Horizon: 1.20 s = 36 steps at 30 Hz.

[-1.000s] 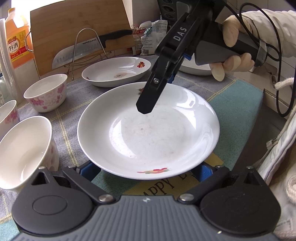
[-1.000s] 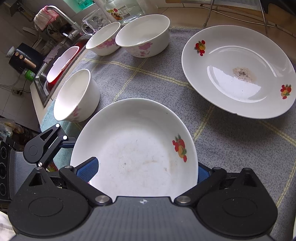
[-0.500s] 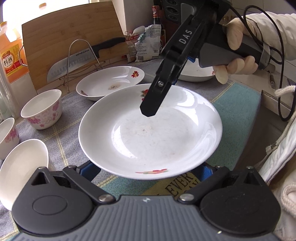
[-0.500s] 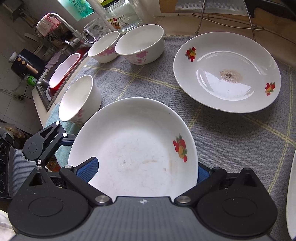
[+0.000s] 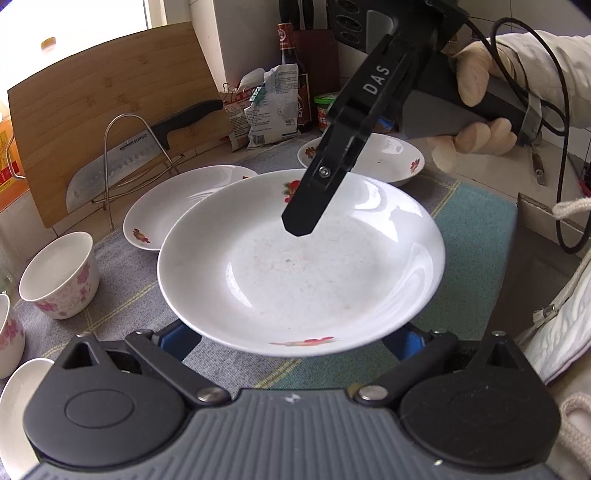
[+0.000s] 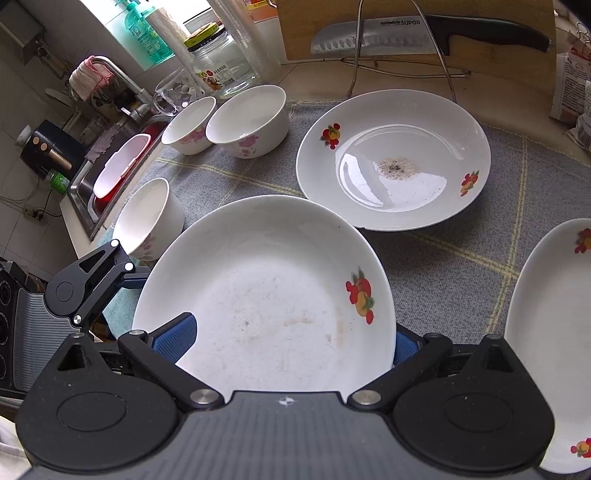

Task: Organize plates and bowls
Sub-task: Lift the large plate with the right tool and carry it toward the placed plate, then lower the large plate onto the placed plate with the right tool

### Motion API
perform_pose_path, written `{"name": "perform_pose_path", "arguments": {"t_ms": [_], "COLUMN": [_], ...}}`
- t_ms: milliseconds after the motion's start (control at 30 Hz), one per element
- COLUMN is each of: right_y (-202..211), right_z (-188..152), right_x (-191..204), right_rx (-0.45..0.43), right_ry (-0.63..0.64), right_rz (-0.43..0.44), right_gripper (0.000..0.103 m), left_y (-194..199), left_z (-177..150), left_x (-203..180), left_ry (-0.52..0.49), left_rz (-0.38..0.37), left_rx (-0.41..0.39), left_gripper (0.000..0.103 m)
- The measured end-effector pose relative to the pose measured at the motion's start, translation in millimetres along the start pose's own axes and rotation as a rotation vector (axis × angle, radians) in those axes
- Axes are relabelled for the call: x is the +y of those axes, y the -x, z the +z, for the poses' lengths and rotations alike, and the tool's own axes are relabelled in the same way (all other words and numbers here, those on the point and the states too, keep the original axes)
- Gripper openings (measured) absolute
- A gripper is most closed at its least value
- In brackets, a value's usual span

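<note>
A white plate (image 5: 295, 280) with fruit prints hangs above the grey checked mat, held from both sides. My left gripper (image 5: 291, 338) is shut on its near rim, blue pads at either side. My right gripper (image 6: 288, 339) is shut on the opposite rim; in the left wrist view its black finger (image 5: 314, 199) lies over the plate. A second plate (image 6: 395, 158) with crumbs lies on the mat beyond. A third plate (image 6: 550, 332) sits at the right. Three flowered bowls (image 6: 251, 125) (image 6: 188, 123) (image 6: 151, 214) stand on the left.
A cutting board (image 5: 110, 122) leans at the back with a knife (image 6: 424, 33) on a wire rack. Bottles and packets (image 5: 273, 107) crowd the back wall. A sink (image 6: 122, 166) lies past the bowls, jars (image 6: 221, 62) behind them. The person's gloved hand (image 5: 476, 110) grips the right handle.
Both grippers have carried the plate higher above the mat and kept their hold. The bowls have slid left in the left wrist view, and the third plate has come into view.
</note>
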State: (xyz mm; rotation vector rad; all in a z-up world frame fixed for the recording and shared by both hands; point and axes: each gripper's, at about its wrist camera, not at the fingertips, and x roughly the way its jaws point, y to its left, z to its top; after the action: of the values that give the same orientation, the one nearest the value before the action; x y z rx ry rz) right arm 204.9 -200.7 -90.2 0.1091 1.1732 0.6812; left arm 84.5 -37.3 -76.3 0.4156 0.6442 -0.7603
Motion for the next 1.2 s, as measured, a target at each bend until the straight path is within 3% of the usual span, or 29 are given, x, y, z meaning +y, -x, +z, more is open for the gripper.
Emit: {"name": "perform_pose_path", "arguments": {"t_ms": [700, 1200], "right_y": [65.9, 88.6], "right_z": [-18.7, -31.2], "right_x": [-80.3, -137.0], "right_rx": [-0.120, -0.167], "right_ry": [-0.095, -0.163], "right_rz": [-0.078, -0.105], "right_gripper": [0.103, 0.103], "left_y": [-63.6, -111.2], "left_z": [71.4, 100.6], "left_x": [-15.2, -35.9], "left_ry": [-0.059, -0.100], "left_rz": [-0.102, -0.140], "left_rx": [-0.021, -0.001], "left_gripper": [0.102, 0.102]}}
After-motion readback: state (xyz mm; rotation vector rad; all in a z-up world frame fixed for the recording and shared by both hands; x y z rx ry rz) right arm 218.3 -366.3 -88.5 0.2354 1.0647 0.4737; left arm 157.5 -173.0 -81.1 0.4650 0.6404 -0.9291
